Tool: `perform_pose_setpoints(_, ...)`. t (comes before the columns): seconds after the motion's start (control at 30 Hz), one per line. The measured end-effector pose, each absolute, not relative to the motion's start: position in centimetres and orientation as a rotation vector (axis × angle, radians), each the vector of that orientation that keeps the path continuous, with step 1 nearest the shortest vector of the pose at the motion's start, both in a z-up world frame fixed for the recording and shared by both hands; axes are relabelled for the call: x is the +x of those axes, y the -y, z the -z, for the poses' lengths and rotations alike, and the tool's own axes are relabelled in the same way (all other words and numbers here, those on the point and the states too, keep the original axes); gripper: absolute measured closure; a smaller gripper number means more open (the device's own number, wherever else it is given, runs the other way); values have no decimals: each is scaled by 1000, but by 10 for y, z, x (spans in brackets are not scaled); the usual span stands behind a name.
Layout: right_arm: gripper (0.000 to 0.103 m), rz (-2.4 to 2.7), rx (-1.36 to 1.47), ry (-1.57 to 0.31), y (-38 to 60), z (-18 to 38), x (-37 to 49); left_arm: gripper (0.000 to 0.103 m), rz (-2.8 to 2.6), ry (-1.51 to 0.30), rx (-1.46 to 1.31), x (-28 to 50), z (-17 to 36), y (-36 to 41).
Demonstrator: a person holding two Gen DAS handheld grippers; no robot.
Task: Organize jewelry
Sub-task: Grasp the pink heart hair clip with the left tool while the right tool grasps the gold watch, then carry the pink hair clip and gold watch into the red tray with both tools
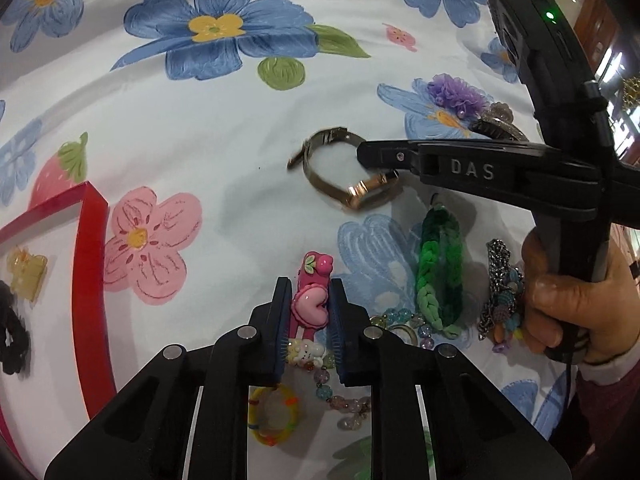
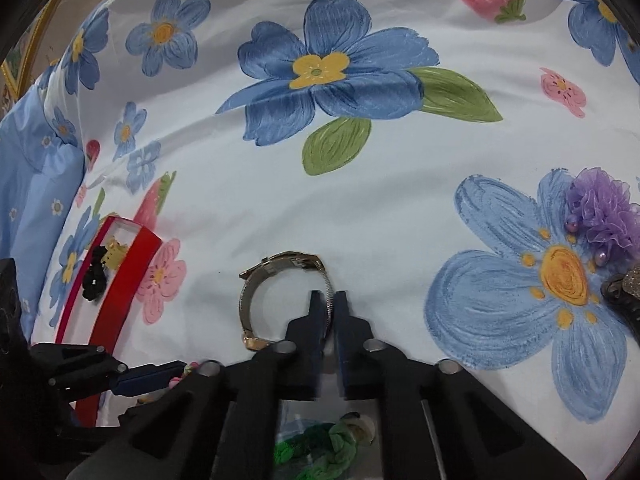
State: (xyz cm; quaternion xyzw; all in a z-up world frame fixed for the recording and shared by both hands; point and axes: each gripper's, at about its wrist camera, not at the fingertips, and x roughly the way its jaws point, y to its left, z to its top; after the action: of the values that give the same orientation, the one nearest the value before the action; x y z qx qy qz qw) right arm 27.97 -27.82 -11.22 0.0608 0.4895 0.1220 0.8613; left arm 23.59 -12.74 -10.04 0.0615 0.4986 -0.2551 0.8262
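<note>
My left gripper point(image 1: 309, 294) is shut on a pink hair clip point(image 1: 310, 300) with a heart on it, low over the floral cloth. My right gripper point(image 2: 328, 300) is shut on the metal band of a wristwatch point(image 2: 256, 284) that rests on the cloth; it also shows in the left wrist view point(image 1: 366, 152) pinching the watch point(image 1: 340, 172). A red-rimmed tray point(image 1: 90, 240) at the left holds a yellow claw clip point(image 1: 28, 270) and a black scrunchie point(image 1: 10, 334). The tray also shows in the right wrist view point(image 2: 124, 280).
A green braided bracelet point(image 1: 438, 268), a bead bracelet point(image 1: 404, 320), a yellow ring band point(image 1: 274, 420), a dark chain piece point(image 1: 500, 280) and a purple fabric flower clip point(image 1: 458, 94) lie on the cloth point(image 1: 200, 140) at the right. The person's right hand point(image 1: 568, 304) holds the right gripper's handle.
</note>
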Motion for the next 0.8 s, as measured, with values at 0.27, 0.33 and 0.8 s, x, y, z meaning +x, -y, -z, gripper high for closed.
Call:
perform_pose_setpoints(0.27, 100, -287, 173, -973, 279, 92, 253, 87, 538, -991, 56, 227, 72, 112)
perform_pose_setpoints(0.33, 100, -291, 180, -961, 279, 86, 248, 87, 535, -976, 27, 223, 63, 104)
perform_pose_setpoints(0.8, 100, -373, 171, -948, 242, 68, 212, 87, 425, -936, -129, 196, 41, 34)
